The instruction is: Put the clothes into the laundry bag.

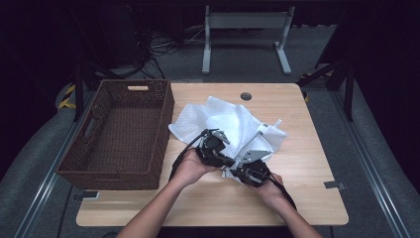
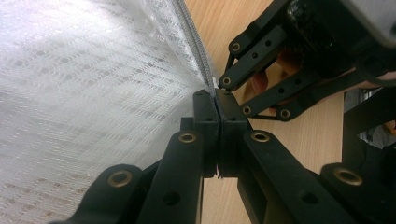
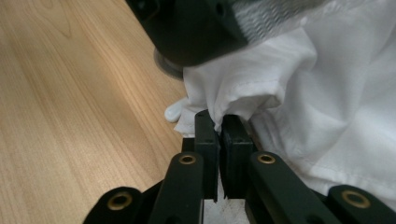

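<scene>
A white mesh bag (image 1: 223,116) lies crumpled in the middle of the wooden table (image 1: 307,168). My left gripper (image 1: 225,159) is at its near edge. In the left gripper view the jaws (image 2: 215,95) are shut on the bag's zip edge (image 2: 194,42), with the mesh (image 2: 93,93) spread out to the left. My right gripper (image 1: 236,171) sits close beside it, to the right. In the right gripper view its jaws (image 3: 219,119) are shut on a bunched fold of white cloth (image 3: 327,107). The two grippers almost touch.
An empty brown wicker basket (image 1: 106,171) stands on the left part of the table, next to the bag. A round cable hole (image 1: 245,96) sits near the far edge. Beyond the table, a white desk frame (image 1: 245,22) stands on the floor.
</scene>
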A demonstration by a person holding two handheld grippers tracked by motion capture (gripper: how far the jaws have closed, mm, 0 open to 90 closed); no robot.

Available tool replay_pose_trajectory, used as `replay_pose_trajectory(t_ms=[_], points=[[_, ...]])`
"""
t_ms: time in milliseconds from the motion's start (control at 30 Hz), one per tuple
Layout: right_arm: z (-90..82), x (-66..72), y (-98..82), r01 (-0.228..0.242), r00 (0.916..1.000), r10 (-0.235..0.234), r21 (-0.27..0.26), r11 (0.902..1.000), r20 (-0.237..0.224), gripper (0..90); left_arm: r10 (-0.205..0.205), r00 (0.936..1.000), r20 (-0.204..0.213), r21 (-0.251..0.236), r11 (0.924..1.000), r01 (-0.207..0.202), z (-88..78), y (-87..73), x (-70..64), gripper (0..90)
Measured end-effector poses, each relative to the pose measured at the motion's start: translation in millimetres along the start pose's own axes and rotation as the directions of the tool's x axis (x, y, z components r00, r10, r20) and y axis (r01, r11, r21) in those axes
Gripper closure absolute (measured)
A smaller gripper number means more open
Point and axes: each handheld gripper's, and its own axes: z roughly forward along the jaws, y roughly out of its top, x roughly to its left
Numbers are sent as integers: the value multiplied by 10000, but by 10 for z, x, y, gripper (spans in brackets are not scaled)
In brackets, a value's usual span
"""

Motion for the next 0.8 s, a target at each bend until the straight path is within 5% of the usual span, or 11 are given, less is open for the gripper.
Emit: replay_pose_trajectory(t_ms=[467, 800], points=[[47, -231, 228, -626, 9978, 654, -1458, 9873, 145, 886, -87, 9999, -91, -73, 9999, 86, -70, -18, -6, 892], [189, -408, 306, -1313, 9900, 1394, -2252, 9654, 202, 886, 22, 10000, 13, -44, 10000, -22, -92, -18, -33, 892]])
